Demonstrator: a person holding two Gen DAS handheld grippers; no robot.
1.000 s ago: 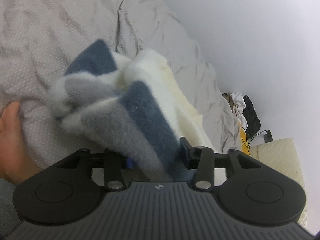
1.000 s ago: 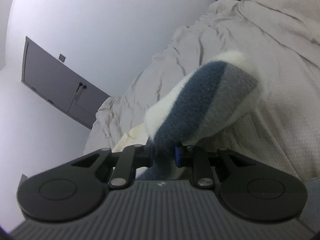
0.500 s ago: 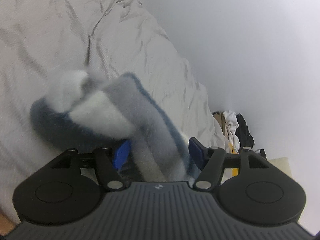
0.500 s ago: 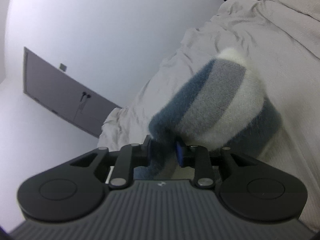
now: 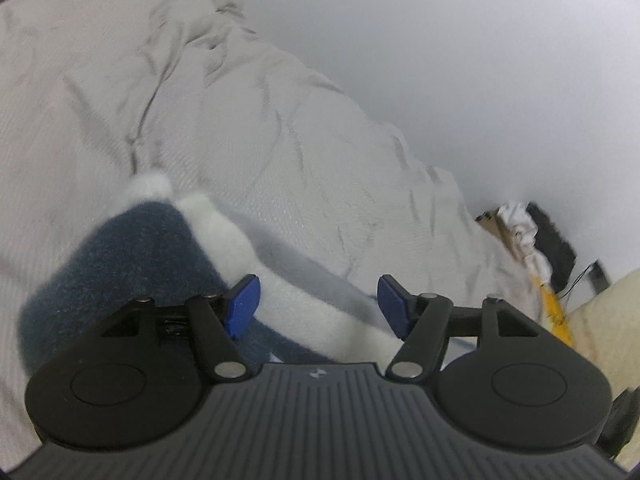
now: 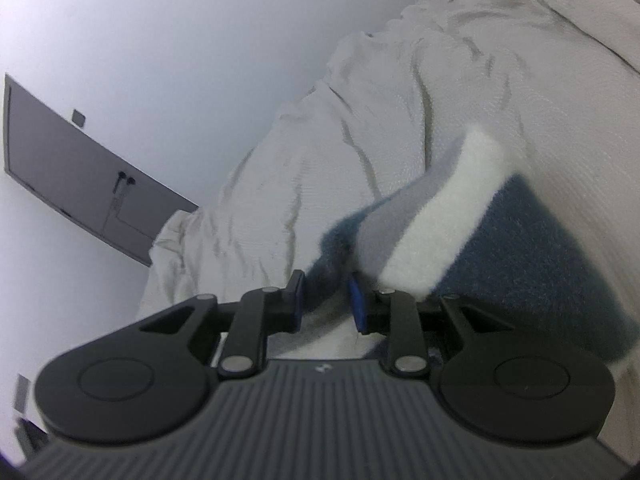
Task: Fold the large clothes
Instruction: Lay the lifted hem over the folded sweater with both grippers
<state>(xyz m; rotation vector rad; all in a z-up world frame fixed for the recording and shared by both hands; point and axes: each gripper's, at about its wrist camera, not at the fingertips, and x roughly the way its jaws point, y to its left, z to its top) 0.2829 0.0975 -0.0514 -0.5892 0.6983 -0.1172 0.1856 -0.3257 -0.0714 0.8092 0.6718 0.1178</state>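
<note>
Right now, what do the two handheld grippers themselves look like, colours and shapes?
Both look alike. The left gripper and right gripper each have a dark grey ribbed body with a small pale emblem, two matte black rounded lobes with circular recesses, and black linkage arms on silver pivot pins. The fingers end in blue pads. No sleeves or cables on them are visible.

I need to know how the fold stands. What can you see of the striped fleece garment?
The garment is thick, fuzzy fleece in broad dark blue, grey and white stripes. It lies bunched, not flat, on the wrinkled pale bedsheet. The right gripper has blue and grey fabric bunched between its narrow-set pads. The left gripper stands wide open, its pads not pressing; a white band passes beneath the gap and a dark blue fold mounds up beside its left finger. The rest is hidden.
</note>
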